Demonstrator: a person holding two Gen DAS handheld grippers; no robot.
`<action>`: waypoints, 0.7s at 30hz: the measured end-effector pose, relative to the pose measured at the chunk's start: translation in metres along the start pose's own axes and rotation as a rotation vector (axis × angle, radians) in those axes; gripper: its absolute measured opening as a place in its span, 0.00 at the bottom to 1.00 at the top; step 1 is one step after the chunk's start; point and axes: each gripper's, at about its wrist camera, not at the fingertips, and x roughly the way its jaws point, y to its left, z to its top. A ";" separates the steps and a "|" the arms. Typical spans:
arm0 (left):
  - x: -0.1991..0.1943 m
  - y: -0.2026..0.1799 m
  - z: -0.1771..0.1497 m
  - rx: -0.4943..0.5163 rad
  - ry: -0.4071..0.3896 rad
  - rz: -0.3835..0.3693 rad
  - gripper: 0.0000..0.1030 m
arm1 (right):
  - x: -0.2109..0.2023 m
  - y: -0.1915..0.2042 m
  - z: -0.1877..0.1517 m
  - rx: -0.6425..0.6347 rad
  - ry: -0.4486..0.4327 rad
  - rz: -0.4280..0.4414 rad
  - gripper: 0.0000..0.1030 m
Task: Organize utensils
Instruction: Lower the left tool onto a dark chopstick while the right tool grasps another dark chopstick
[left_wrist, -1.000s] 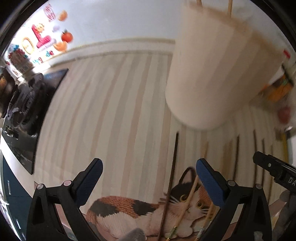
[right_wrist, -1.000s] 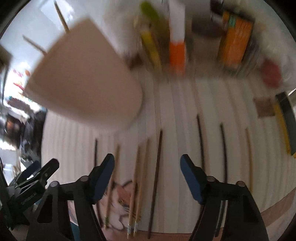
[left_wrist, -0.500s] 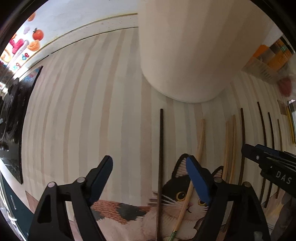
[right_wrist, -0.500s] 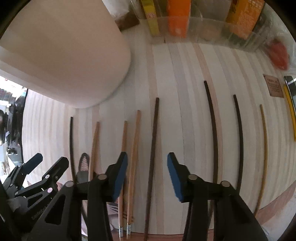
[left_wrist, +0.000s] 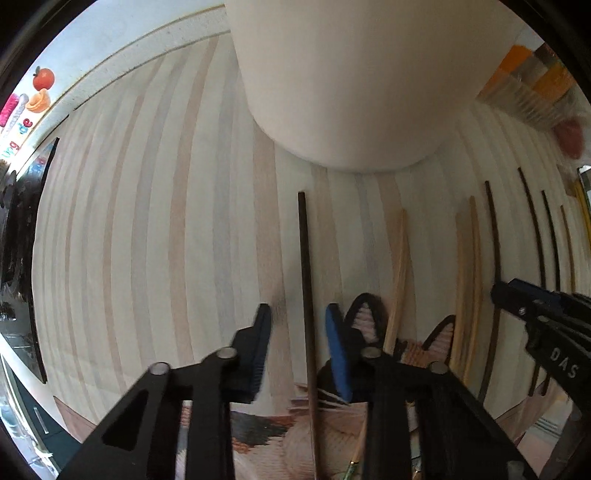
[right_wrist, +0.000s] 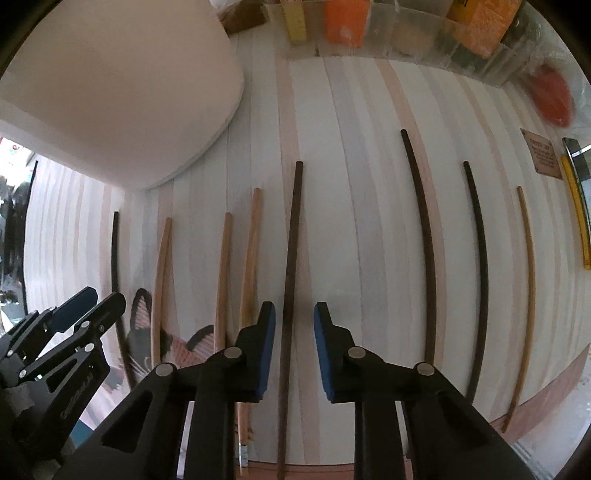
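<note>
Now both grippers straddle chopsticks on the striped mat. Left gripper (left_wrist: 298, 325) jaws have just been closing around a dark chopstick (left_wrist: 304, 258), gap remaining; right gripper (right_wrist: 294, 321) likewise around another dark chopstick (right_wrist: 291, 240). I judge them light, stiff, slick: pinch mid-shaft.

A pale striped tablecloth (left_wrist: 155, 229) meets a white wall (left_wrist: 122, 40) in daylight.

the striped cloth (left_wrist: 155, 229) left of the black chopstick (left_wrist: 304, 258) lies bare and passable. the tall cream cylinder holder (left_wrist: 362, 81) blocks the far side. to the right, wooden and dark chopsticks (right_wrist: 421, 221) lie in rows with narrow strips between; clear storage bins (right_wrist: 406, 40) line the back.
</note>
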 end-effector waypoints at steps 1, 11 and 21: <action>0.000 0.000 -0.001 -0.003 -0.002 -0.010 0.17 | 0.003 0.003 -0.008 -0.005 -0.001 -0.008 0.17; 0.011 0.046 -0.007 -0.274 0.105 -0.133 0.03 | 0.006 -0.004 -0.023 -0.063 0.050 -0.075 0.06; 0.019 0.031 0.001 -0.137 0.106 -0.088 0.06 | 0.016 -0.016 -0.019 -0.119 0.123 -0.112 0.06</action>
